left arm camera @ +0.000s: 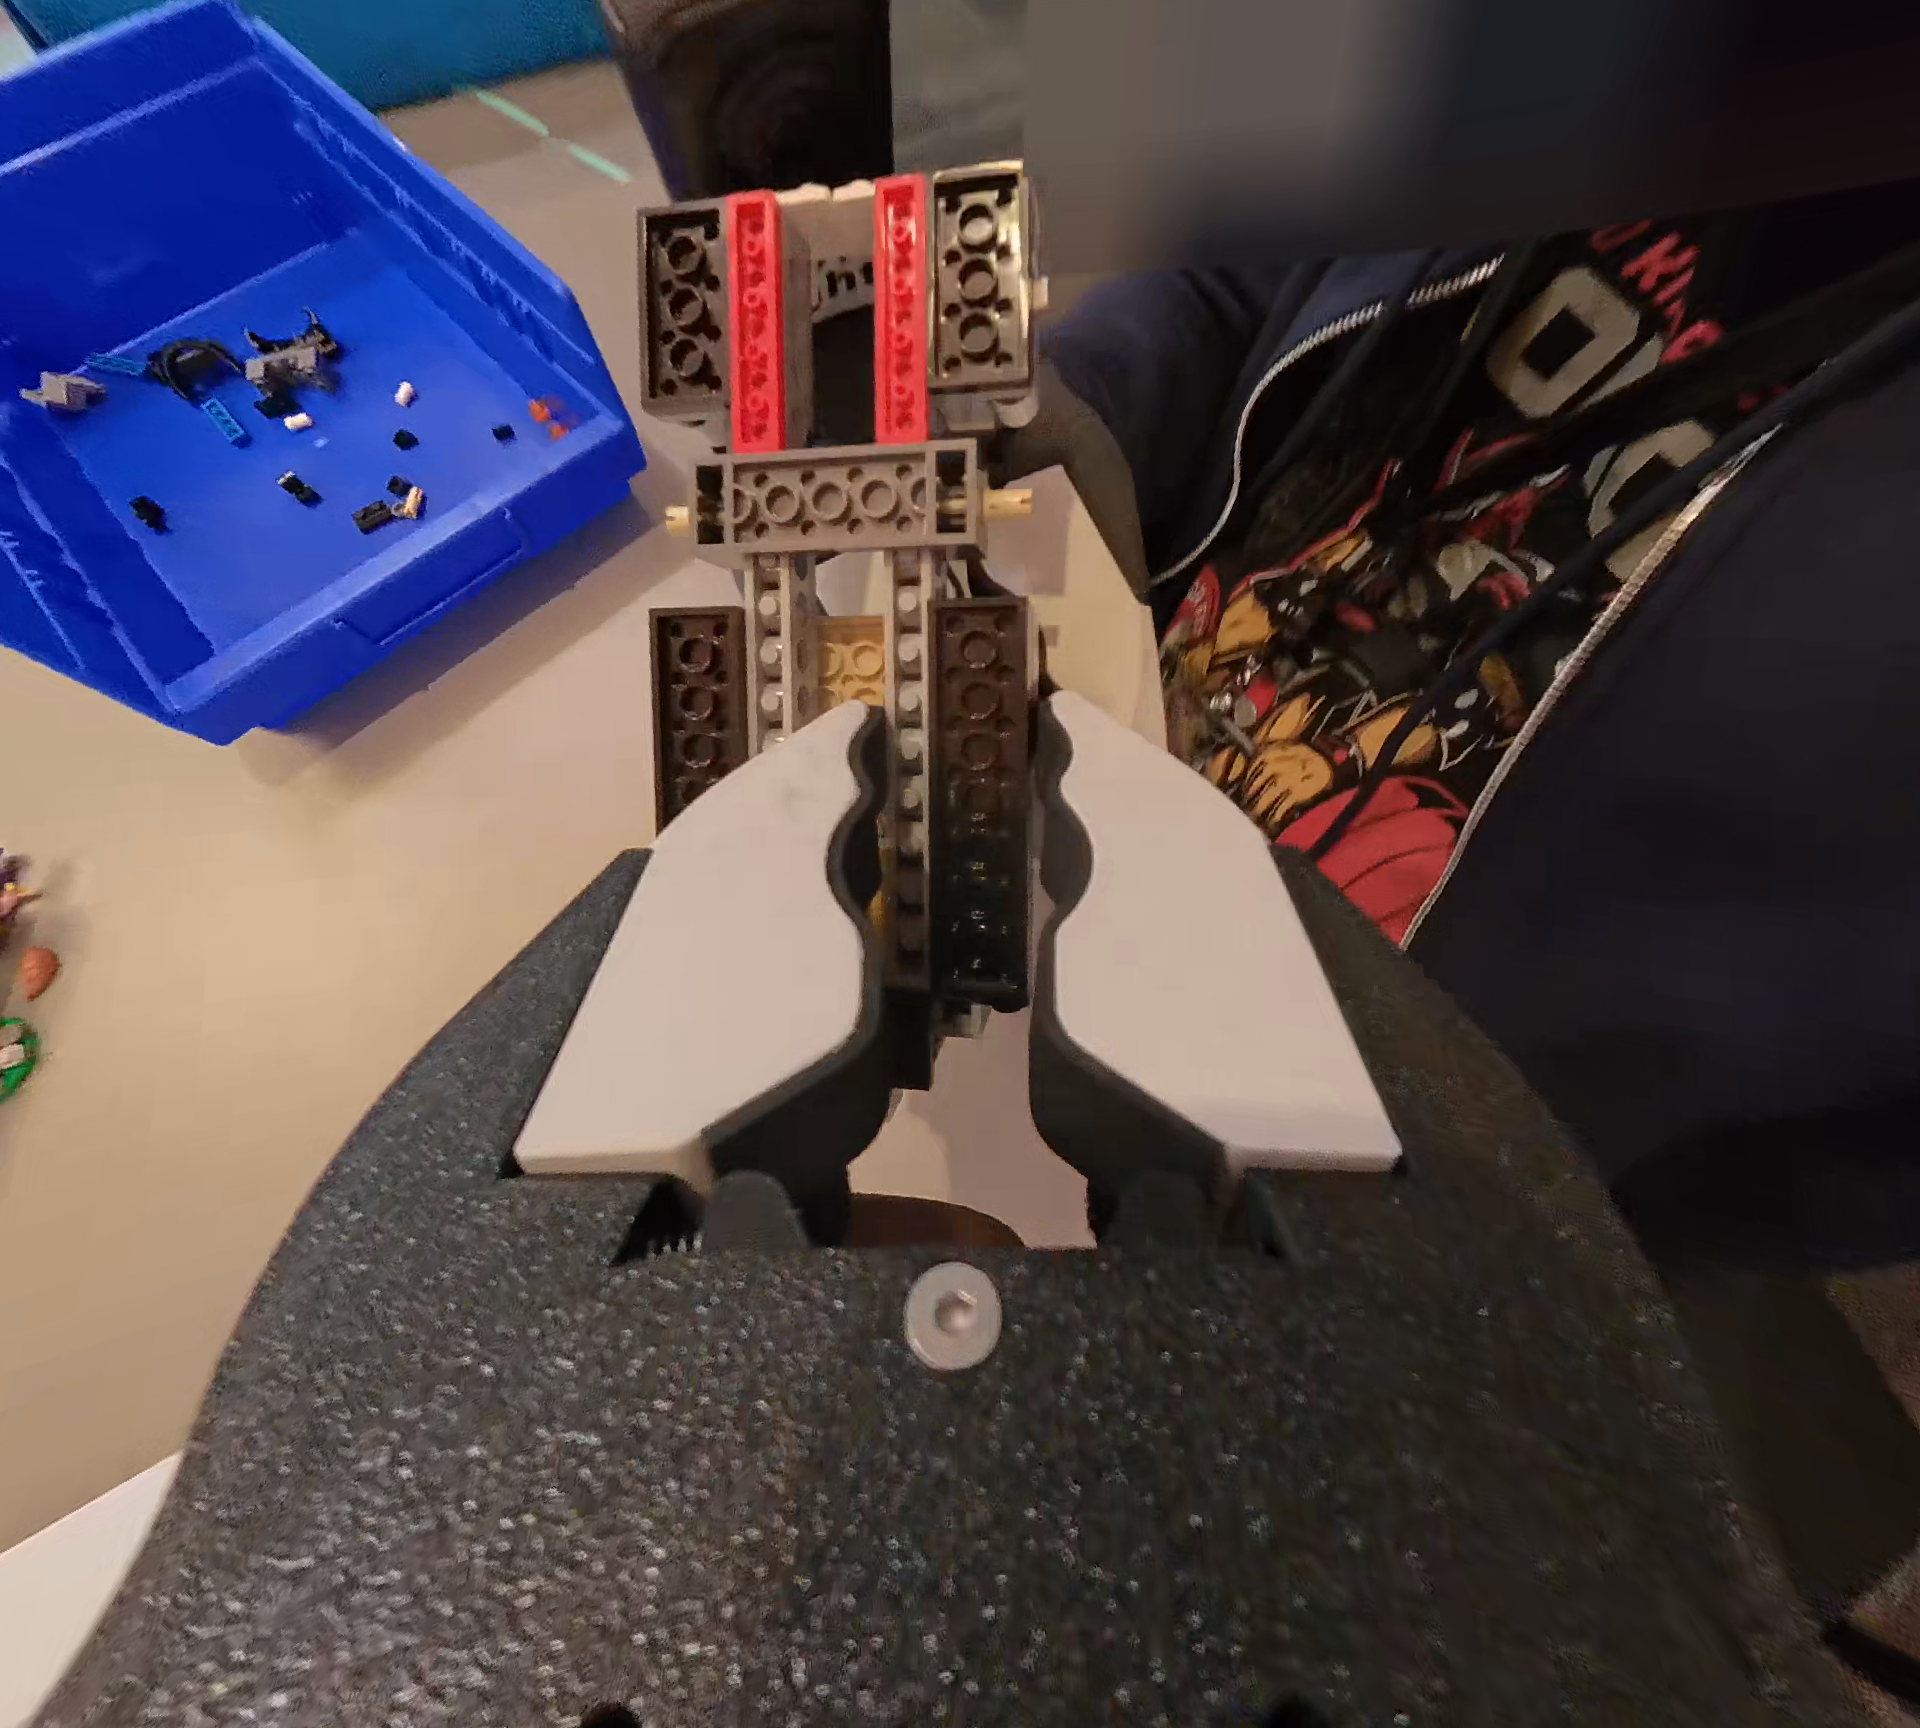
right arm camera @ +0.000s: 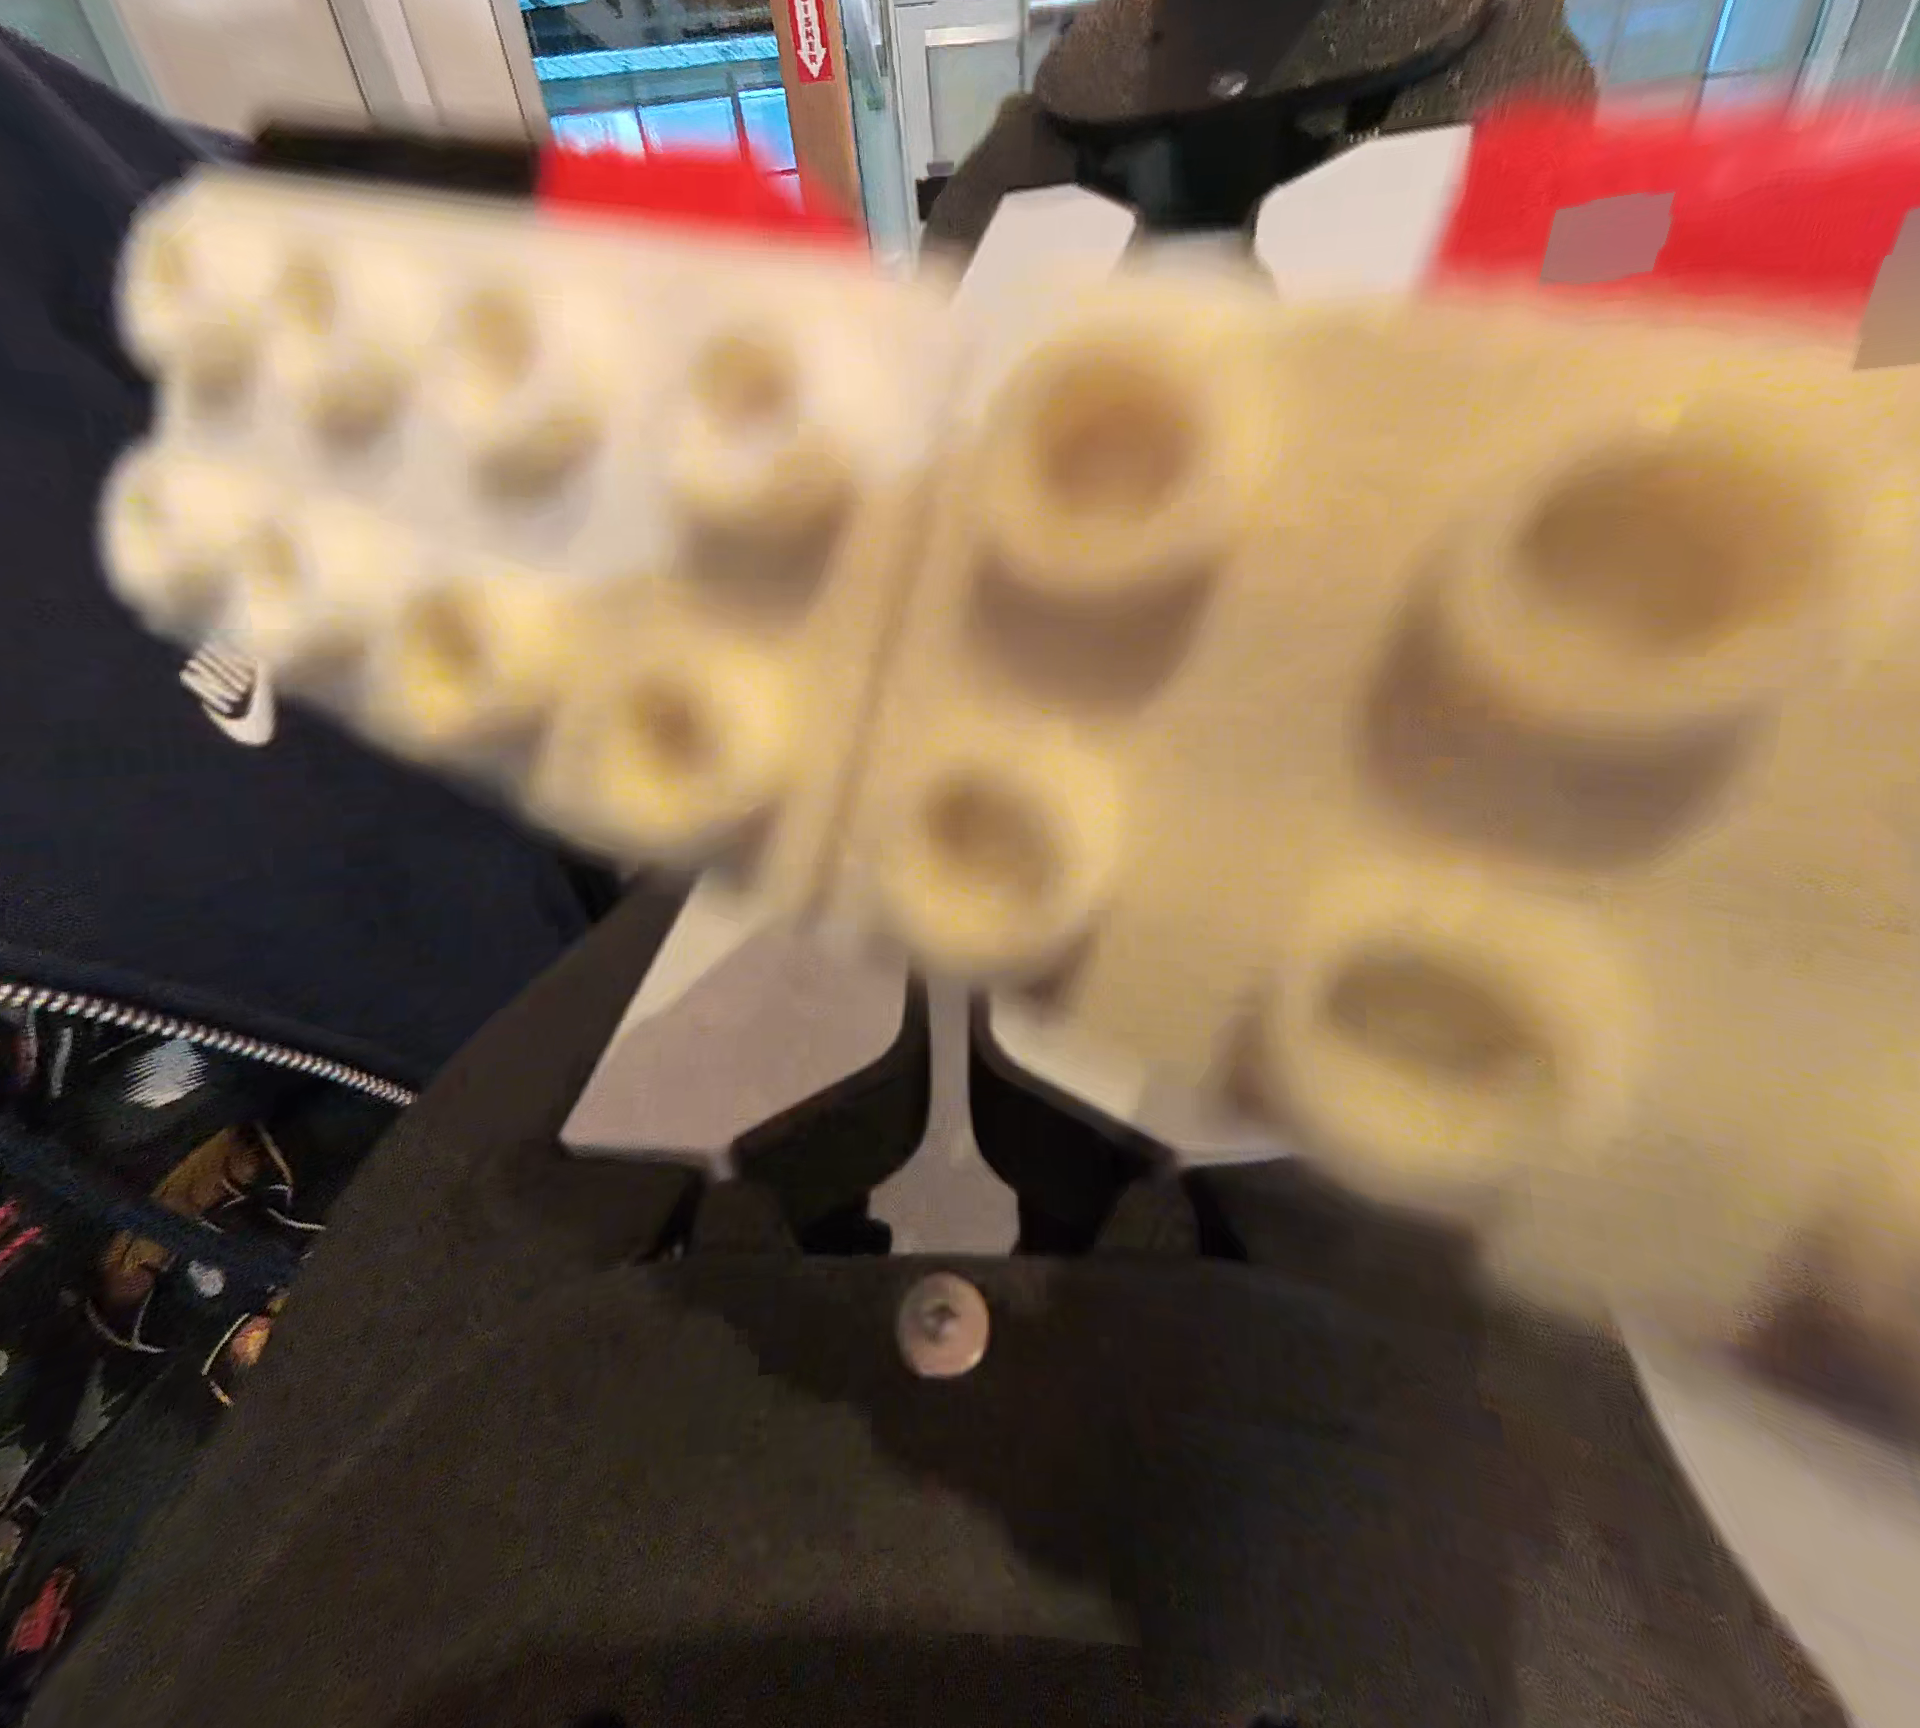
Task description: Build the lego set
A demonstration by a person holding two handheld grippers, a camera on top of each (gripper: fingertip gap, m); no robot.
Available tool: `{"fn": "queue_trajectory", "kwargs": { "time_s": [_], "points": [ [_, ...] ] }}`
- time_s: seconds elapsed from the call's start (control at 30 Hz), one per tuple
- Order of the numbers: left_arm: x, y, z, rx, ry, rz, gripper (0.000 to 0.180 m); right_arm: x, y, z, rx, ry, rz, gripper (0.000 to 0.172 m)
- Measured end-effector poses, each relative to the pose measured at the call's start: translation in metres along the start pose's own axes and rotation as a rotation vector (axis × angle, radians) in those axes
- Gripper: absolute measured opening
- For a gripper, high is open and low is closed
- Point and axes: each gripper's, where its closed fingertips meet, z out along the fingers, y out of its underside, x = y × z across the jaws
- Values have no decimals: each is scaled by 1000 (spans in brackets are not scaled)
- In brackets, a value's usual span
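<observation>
My left gripper (left arm camera: 956,722) is shut on a brick model (left arm camera: 831,494) and holds it above the table, with its underside facing the camera. The pads press on a dark brown plate (left arm camera: 977,795) and the grey beam beside it. The model also has red beams (left arm camera: 753,328), black plates and a grey cross plate. In the right wrist view the model's cream studded plates (right arm camera: 1039,587) fill the picture, blurred and very close. They hide the tips of my right gripper (right arm camera: 948,1003). Its fingers (right arm camera: 748,1034) stand close together, with a narrow slit between them. The left gripper (right arm camera: 1195,244) shows beyond the model.
A blue bin (left arm camera: 416,670) with several small loose parts (left arm camera: 291,421) stands on the beige table (left arm camera: 312,899) at the left. Small coloured pieces (left arm camera: 21,982) lie at the left edge. A person's dark zipped jacket (left arm camera: 1455,587) is close on the right. A black chair (left arm camera: 748,47) stands behind. The tips of one gripper are about 5 cm away from the tips of the other.
</observation>
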Motion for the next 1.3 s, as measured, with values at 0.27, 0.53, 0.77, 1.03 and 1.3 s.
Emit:
{"fn": "queue_trajectory", "kwargs": {
  "time_s": [0.27,0.53,0.77,1.03,1.3],
  "points": [
    [-4,-3,-27,359,36,-78,27,19,5,-3,-32,91,-19,0],
    [0,4,-38,612,129,-104,26,51,-8,-32,25,240,-66,14],
    [3,8,-41,807,313,-161,26,59,-11,-31,70,193,-43,38],
    [-4,12,-50,957,498,-229,27,63,-9,-11,61,38,38,42],
    [-18,18,-66,1040,558,-256,26,79,-6,3,27,-61,108,34]
  ]
}}
